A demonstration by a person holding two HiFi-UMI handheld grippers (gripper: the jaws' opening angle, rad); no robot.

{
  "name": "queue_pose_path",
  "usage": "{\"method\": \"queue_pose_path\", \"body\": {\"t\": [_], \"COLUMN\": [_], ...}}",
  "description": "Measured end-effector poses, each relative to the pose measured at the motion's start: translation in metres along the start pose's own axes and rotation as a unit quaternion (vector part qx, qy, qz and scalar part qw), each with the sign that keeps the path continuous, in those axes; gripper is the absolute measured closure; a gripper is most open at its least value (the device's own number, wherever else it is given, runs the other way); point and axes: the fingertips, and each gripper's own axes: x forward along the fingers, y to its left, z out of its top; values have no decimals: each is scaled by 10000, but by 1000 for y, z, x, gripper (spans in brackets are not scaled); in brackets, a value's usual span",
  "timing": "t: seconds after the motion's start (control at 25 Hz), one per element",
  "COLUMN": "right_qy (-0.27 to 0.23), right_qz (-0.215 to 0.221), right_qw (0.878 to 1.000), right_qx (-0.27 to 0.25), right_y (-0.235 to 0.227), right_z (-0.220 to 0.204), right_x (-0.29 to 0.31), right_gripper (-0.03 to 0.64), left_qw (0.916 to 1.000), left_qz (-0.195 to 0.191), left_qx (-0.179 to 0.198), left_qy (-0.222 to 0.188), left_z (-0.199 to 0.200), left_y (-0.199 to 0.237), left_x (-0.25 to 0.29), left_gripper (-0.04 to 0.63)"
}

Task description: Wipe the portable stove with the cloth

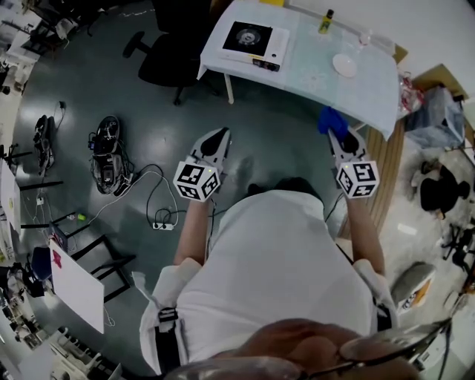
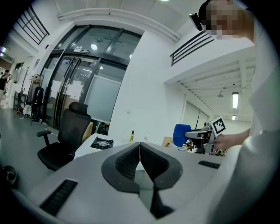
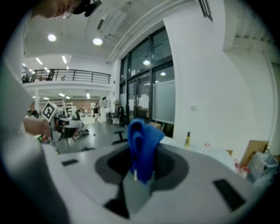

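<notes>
Right now I stand back from the white tabletop, with both tongs held out in front of me above the grey floor. My left tongs are pressed together with nothing between them; in the left gripper view their two ribbed pads meet along one line. My right tongs are clamped on the blue cloth. It bunches up out of the jaws and stands above them in the right gripper view. In the head view the cloth hangs near the tabletop's near edge.

The portable stove sits on the left end of the tabletop, well apart from both tongs. It has a dark top with a round burner, set in a white body. A small yellow bottle with a dark cap stands upright toward the far edge. A clear round dish lies further right, apart from the stove. A black office chair stands on the floor just beside the stove end of the tabletop. To my left, cables and a white power strip lie on the floor.
</notes>
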Motion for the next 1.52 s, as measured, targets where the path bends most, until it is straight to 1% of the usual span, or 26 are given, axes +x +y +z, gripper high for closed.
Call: {"method": "queue_pose_path", "body": {"t": [0.32, 0.52, 0.84, 1.52], "right_qy": [76, 103, 128, 297], "right_qz": [-18, 39, 219, 855], "right_qw": [10000, 9999, 9997, 9958], "right_qx": [12, 9, 10, -154], "right_y": [1, -7, -38, -121], "right_z": [0, -1, 6, 24], "right_x": [11, 24, 67, 176], "right_gripper": [495, 494, 494, 494], "left_qw": [9999, 9999, 9999, 9991], "left_qz": [-68, -34, 36, 332], "left_qx": [-37, -42, -8, -51], "left_qy": [67, 101, 158, 276], "left_z": [-1, -1, 7, 30], "left_y": [9, 14, 23, 53], "left_x": [9, 24, 66, 183], "left_gripper": [561, 561, 561, 563]}}
